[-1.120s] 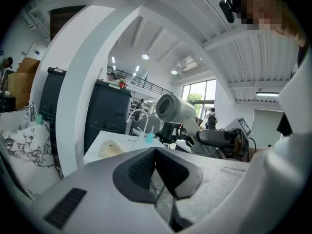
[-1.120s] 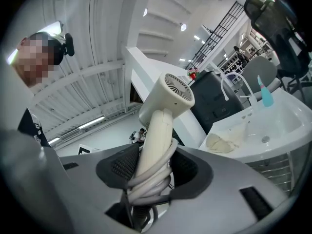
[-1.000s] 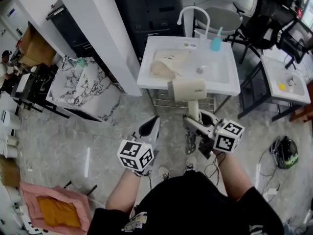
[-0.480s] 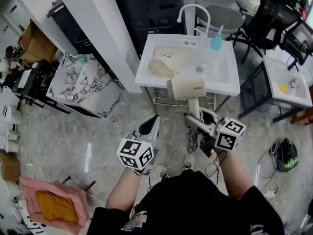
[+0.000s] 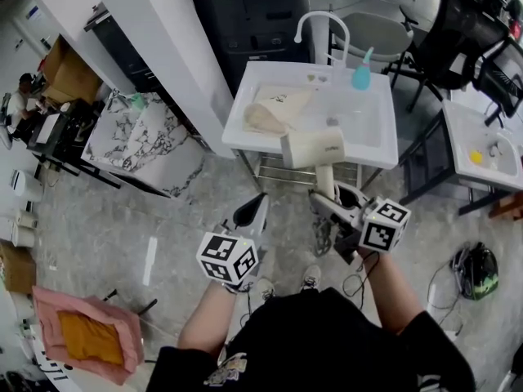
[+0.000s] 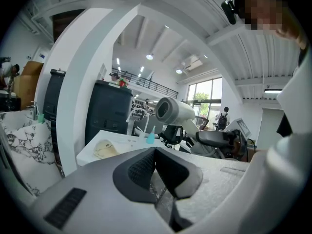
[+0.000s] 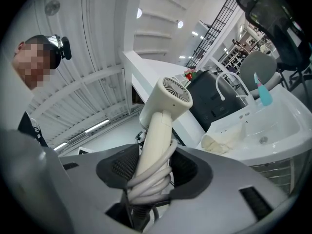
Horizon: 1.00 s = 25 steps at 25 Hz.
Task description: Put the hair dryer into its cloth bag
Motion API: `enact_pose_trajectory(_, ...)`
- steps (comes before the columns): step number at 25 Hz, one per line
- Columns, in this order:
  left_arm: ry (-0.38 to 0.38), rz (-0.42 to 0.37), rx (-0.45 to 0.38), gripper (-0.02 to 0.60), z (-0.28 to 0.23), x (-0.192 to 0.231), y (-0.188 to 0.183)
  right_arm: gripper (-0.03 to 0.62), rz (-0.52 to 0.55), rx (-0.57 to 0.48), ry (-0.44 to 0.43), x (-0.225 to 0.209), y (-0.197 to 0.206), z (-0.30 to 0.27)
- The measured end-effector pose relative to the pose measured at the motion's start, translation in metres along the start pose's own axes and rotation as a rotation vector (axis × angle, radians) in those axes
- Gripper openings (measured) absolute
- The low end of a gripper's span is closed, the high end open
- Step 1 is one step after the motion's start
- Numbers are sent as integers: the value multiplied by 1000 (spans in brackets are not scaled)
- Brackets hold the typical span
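Right gripper point(image 7: 152, 172) is clamped on the handle of a cream hair dryer point(image 5: 314, 147), with the grey cord point(image 7: 146, 189) wound round that handle between the pads. In the head view the dryer's barrel overlaps the front edge of a white sink point(image 5: 386, 147). Left gripper point(image 6: 156, 165) has its jaws pressed together on nothing, held beside the right one above a marbled floor point(image 5: 106, 219). A beige cloth bag point(image 5: 276, 109) lies crumpled in the sink's left side, apart from the dryer, near a curved tap point(image 5: 317, 21) and a blue bottle point(image 5: 361, 73)

Grey marbled floor point(image 5: 98, 227), white pillar point(image 5: 163, 55)
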<state>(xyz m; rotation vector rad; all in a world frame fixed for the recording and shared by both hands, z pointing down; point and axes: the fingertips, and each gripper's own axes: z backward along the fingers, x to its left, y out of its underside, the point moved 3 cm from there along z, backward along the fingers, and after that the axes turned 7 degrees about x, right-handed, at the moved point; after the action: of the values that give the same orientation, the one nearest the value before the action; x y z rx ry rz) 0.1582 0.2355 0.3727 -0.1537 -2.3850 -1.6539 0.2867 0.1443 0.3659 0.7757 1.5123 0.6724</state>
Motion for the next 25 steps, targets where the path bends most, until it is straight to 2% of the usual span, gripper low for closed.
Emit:
enact_pose_trajectory(13,-13,0,-4,3,-35,-12,-6,195,-10,-16,-1,-37,-18,19)
enact_pose_trajectory(20,7,5,-4,3,-48,15,-16,193,-6,-21,37,-51,-26,3)
enact_pose_trajectory(25,40,2,-2,3,-58,52,-29,193,-6,-48,75,-59,-38,-26)
